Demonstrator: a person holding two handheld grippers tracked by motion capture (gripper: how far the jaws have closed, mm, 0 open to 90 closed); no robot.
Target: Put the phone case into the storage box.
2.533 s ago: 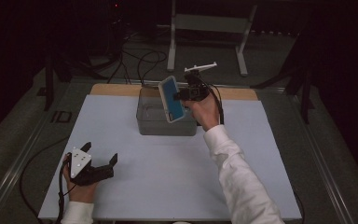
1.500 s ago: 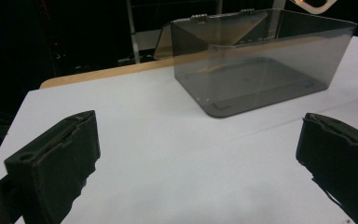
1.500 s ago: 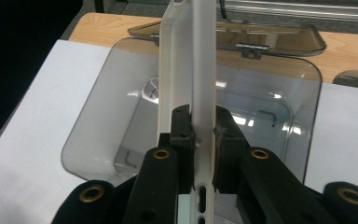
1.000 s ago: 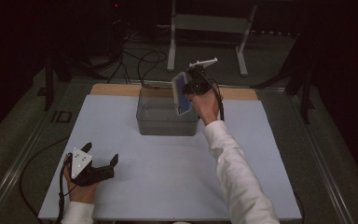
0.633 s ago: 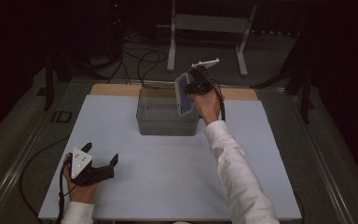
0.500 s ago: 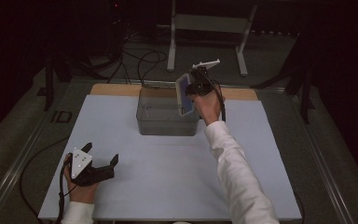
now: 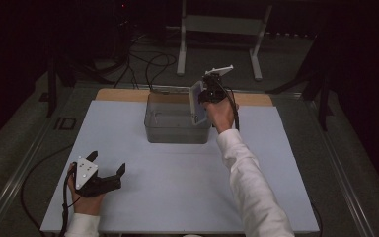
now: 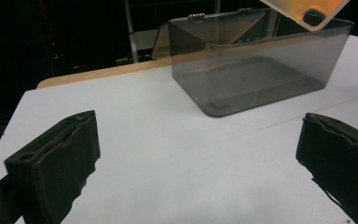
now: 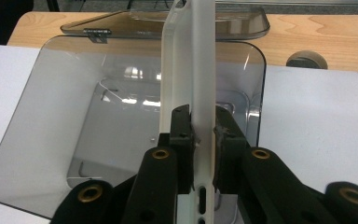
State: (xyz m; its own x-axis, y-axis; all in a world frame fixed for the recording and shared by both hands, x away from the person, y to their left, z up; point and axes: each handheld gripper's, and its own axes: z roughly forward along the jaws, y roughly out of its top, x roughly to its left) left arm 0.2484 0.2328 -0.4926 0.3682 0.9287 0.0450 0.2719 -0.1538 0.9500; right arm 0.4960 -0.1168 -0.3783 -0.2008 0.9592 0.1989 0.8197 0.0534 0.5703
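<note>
A clear grey plastic box (image 7: 177, 118) stands open at the far middle of the white table, its lid (image 9: 168, 21) folded back behind it. My right gripper (image 7: 205, 96) is shut on a pale phone case (image 9: 191, 65), held on edge over the box's right end. That case's corner (image 8: 307, 9) pokes in above the box (image 8: 251, 60) in the left gripper view. My left gripper (image 7: 109, 173) rests near the table's front left, open, with nothing between its fingers (image 8: 56, 163).
A strip of wooden tabletop (image 7: 123, 95) runs behind the white sheet (image 7: 177, 182), with a round cable hole (image 9: 306, 59) in it. Cables (image 7: 148, 64) and a metal stand (image 7: 217, 29) sit on the dark floor beyond.
The right gripper has carried the phone case rightward and back, and turned it from flat-facing to edge-on over the box's right end. The left gripper has stayed put.
</note>
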